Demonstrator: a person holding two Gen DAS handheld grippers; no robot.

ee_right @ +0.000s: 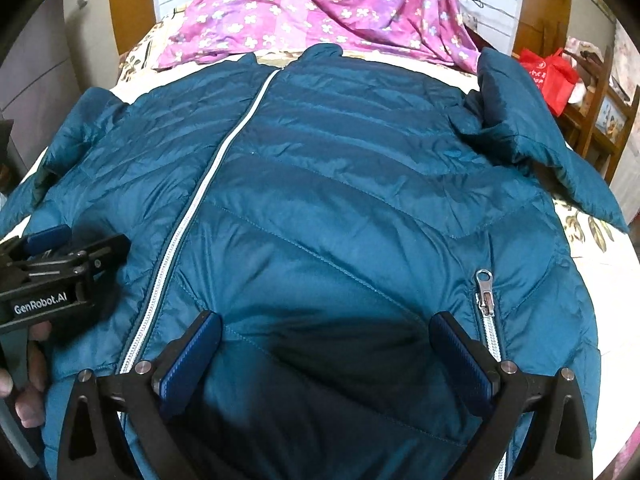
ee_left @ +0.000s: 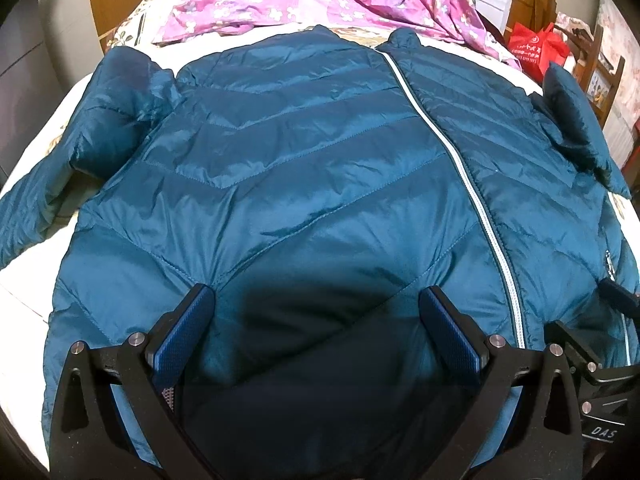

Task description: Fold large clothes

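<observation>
Across the bed [ee_left: 24,280] lay a teal quilted jacket [ee_left: 304,168], front up, its white zipper [ee_left: 452,152] closed, both sleeves splayed outward. Above its hem, the left gripper [ee_left: 318,322] and right gripper [ee_right: 326,350] hovered with fingers spread wide, holding nothing. Beyond the collar sat a purple floral cloth [ee_right: 320,8].
</observation>
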